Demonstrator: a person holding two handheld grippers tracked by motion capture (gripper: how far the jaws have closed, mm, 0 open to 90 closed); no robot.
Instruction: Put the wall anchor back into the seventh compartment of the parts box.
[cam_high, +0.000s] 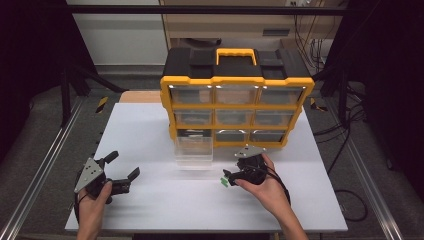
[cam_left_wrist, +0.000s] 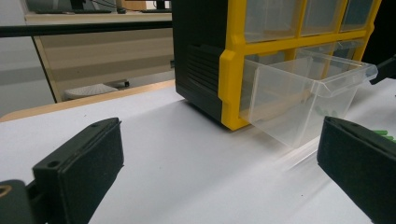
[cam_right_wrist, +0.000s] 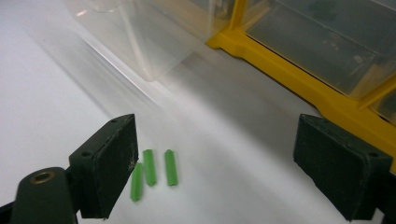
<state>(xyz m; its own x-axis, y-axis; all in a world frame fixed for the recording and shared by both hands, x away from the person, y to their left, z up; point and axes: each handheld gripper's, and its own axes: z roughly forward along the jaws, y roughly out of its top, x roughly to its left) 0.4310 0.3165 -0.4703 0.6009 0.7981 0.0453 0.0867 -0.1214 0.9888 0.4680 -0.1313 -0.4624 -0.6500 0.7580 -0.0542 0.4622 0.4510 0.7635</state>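
Note:
A yellow and black organizer (cam_high: 237, 90) with clear drawers stands at the back of the white table (cam_high: 145, 130). Its bottom-left drawer (cam_high: 193, 150) is pulled out over the table. Three small green plugs (cam_right_wrist: 152, 170) lie side by side on the table, close to the left pad (cam_right_wrist: 109, 163) of my right gripper (cam_right_wrist: 229, 163). That gripper (cam_high: 229, 179) is open around them, with no pad pressing on them. At the table's front left, my left gripper (cam_high: 123, 165) is open with nothing in it. In the left gripper view the gripper (cam_left_wrist: 219, 168) faces the open drawer (cam_left_wrist: 308, 98).
The organizer's yellow frame (cam_right_wrist: 289, 70) runs just behind the right gripper's right jaw. Metal rails (cam_high: 45, 165) flank the table, and cables (cam_high: 350, 135) trail off its right side. A desk (cam_left_wrist: 93, 51) stands beyond the table's far edge.

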